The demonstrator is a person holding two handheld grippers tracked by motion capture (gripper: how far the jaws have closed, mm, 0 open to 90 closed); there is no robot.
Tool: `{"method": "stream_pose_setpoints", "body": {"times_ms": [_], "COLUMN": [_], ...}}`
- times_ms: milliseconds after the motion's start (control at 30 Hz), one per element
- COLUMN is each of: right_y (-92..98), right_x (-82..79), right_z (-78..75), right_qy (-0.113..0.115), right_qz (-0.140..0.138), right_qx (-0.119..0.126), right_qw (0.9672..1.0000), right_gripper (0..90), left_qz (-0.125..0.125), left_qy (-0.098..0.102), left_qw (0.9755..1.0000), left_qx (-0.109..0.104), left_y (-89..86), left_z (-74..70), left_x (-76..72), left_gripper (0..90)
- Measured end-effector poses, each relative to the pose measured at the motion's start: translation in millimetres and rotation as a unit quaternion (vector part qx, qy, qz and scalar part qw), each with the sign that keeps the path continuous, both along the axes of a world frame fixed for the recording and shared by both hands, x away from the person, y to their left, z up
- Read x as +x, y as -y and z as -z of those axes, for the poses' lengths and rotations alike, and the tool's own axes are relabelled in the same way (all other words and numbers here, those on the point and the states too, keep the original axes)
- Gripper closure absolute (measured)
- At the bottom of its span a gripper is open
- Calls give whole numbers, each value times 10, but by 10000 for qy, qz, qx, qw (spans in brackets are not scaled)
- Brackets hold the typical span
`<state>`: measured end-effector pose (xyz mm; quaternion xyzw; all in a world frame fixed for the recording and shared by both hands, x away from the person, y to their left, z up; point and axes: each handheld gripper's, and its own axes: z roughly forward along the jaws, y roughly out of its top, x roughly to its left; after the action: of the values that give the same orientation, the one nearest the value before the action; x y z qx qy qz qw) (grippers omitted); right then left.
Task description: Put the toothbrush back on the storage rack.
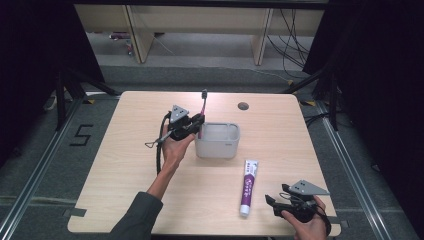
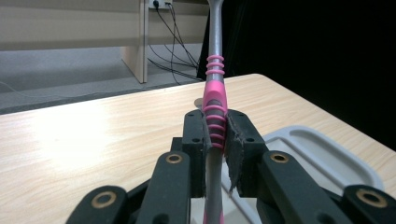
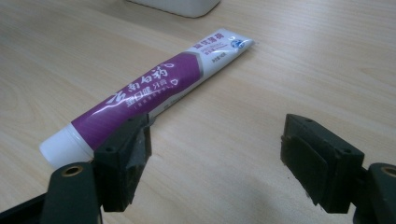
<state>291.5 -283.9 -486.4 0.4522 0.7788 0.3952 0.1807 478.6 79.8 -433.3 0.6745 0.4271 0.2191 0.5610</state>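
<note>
Left gripper [image 1: 196,125] clamps an upright pink-and-grey plastic toothbrush [image 2: 215,100] at the grey rectangular plastic tub's [image 1: 218,148] left edge. Right gripper [image 3: 215,156] sits near-right, jaws wide open, nothing between them, just right of the purple-and-white toothpaste tube [image 3: 144,91]

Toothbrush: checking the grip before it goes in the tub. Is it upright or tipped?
Upright: the toothbrush stands clamped between the left gripper pads, head up, over the tub.
</note>
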Motion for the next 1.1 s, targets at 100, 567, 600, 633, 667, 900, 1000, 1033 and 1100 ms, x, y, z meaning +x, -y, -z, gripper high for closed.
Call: {"method": "stream_pose_setpoints", "body": {"times_ms": [100, 567, 600, 633, 667, 900, 1000, 1033, 1100], "right_y": [-1, -21, -21, -9, -5, -19, -19, -5, -12], "right_x": [7, -1, 0, 7, 12, 3, 0, 10, 5], "right_z": [6, 13, 13, 11, 14, 15, 11, 13, 11], "right_qy": [51, -43, -36, 37, 82, 5, -11, 71, 20], "right_qz": [-27, 15, 12, -26, -46, -3, 2, -42, -10], "right_qx": [-26, 52, 50, -19, -43, 30, 49, -34, -5], "right_qw": [10000, 10000, 10000, 10000, 9999, 10000, 10000, 10000, 10000], "right_gripper": [253, 252, 252, 252, 252, 252, 252, 252, 251], "left_qz": [-13, -120, -129, -134, -137, -140, -125, -126, -125], "left_qy": [-23, -68, -73, -86, -95, -158, -137, -131, -102], "left_qw": [10000, 9987, 9986, 9986, 9986, 9979, 9976, 9975, 9974], "left_qx": [59, 485, 502, 495, 499, 614, 672, 683, 707], "left_y": [10, 30, 33, 36, 37, 33, 30, 26, 29], "left_z": [21, 52, 53, 55, 57, 57, 63, 57, 53], "left_x": [-8, -9, -12, -12, -12, -14, -14, -15, -21], "left_gripper": [781, 777, 775, 775, 775, 771, 768, 766, 755]}}
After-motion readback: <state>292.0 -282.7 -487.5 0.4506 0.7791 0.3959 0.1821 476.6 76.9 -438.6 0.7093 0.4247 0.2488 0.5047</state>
